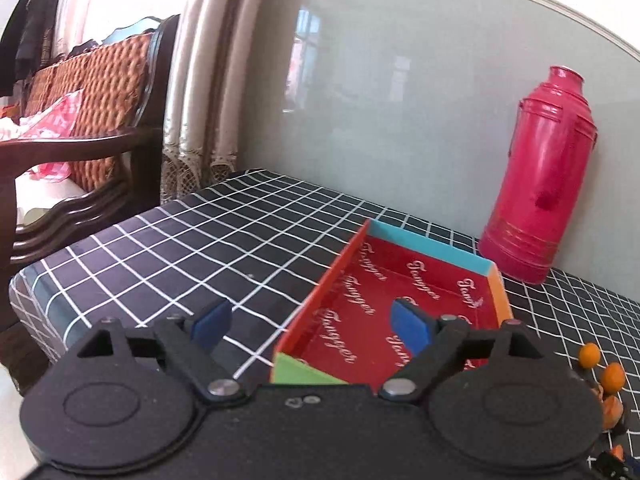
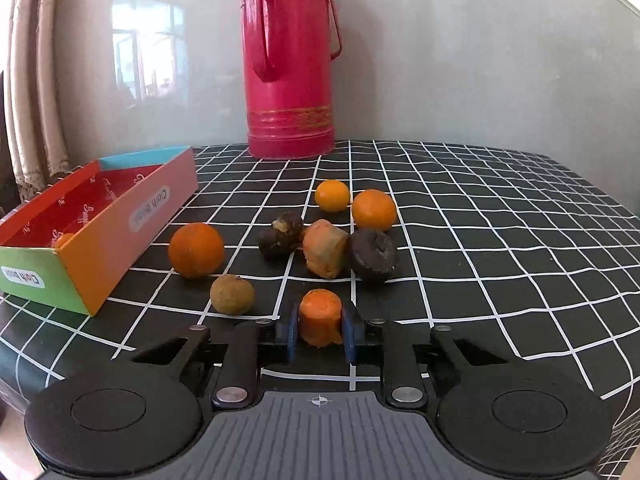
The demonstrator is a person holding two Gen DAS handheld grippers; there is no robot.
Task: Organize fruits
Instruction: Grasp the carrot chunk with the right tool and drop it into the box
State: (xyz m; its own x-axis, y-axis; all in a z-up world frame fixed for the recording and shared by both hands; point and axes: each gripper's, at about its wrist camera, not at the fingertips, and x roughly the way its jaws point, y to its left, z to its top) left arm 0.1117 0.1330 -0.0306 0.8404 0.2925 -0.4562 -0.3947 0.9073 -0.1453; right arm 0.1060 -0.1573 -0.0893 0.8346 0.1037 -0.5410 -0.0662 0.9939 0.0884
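— Orange chunk, cut flat on top, sits pinched between the blue pads of the right tool (image 2: 320, 330), near edge of the desk (image 2: 500, 216). What is it, carrot?

— Looks like a carrot piece (image 2: 320, 316), rough skin, short. The pads press both its sides, so the right tool is clamped on it. The left tool (image 1: 316, 322) is spread wide with nothing between its pads, hovering over the near end of the cardboard box (image 1: 404, 304).

— And the rest?

— Loose on the checked cloth: a big orange (image 2: 195, 249) just right of the box, a brownish round fruit (image 2: 232, 294) nearer, two small oranges (image 2: 373, 209) farther back, two dark round pieces and a pale cut chunk (image 2: 325, 253) touching in the middle. One small orange thing already lies in the box's near corner. A red thermos (image 2: 291, 60) stands at the far wall.

— What could spoil it from here?

— I'd judge the grip is low and close to the pad tips; the short chunk could twist out or drop during the carry left. The box wall is light card, so clipping it may shove the box. The open left tool hangs right over the drop spot, and the two could collide
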